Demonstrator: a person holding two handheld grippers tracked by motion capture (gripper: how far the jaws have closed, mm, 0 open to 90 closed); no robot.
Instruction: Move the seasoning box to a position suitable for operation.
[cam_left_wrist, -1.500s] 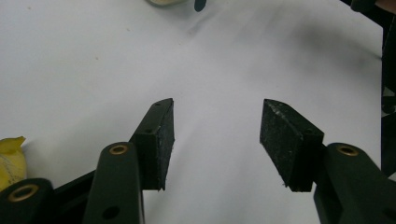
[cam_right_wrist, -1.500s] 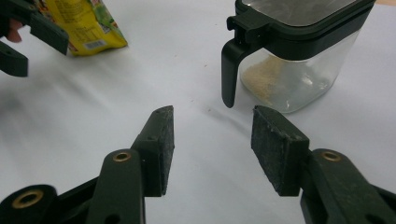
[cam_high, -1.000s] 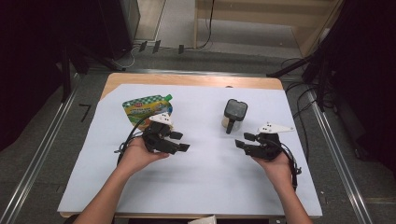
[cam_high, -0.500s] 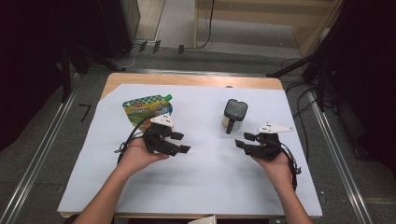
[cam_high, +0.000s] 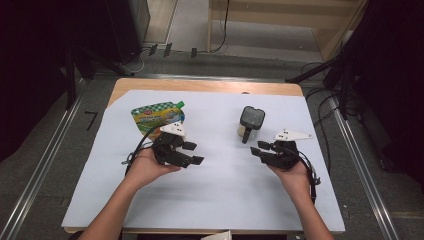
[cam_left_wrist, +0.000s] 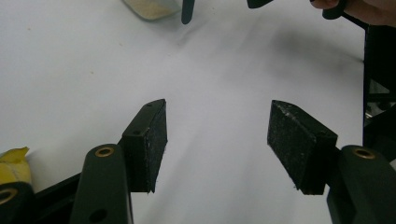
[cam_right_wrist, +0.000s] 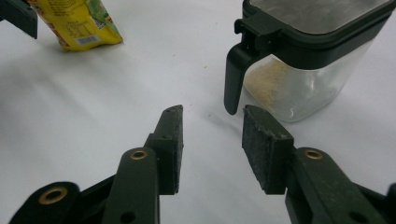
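White sheeting (cam_high: 220, 190) covers my table. At ten o'clock lies a green-and-yellow pouch (cam_high: 156, 116), just beyond my left gripper (cam_high: 192, 153), jaws spread wide, empty. At one o'clock stands a clear black-lidded jar (cam_high: 251, 122), near my right gripper (cam_high: 256, 148), jaws parted, empty.

In the left gripper view the clear container (cam_left_wrist: 152, 8) is cut off by the top edge, leaving a corner of it and the tip of its black handle; the other hand (cam_left_wrist: 359, 8) is clipped at the top right. A scrap of yellow pouch (cam_left_wrist: 13, 164) pokes in at the left edge. In the right gripper view the pouch (cam_right_wrist: 77, 22) runs off the top, its print too blurred to read (barcode aside), and the container's lid (cam_right_wrist: 322, 18) is cropped. From the high view the left hand-held gripper (cam_high: 189, 152) covers the pouch's near edge.
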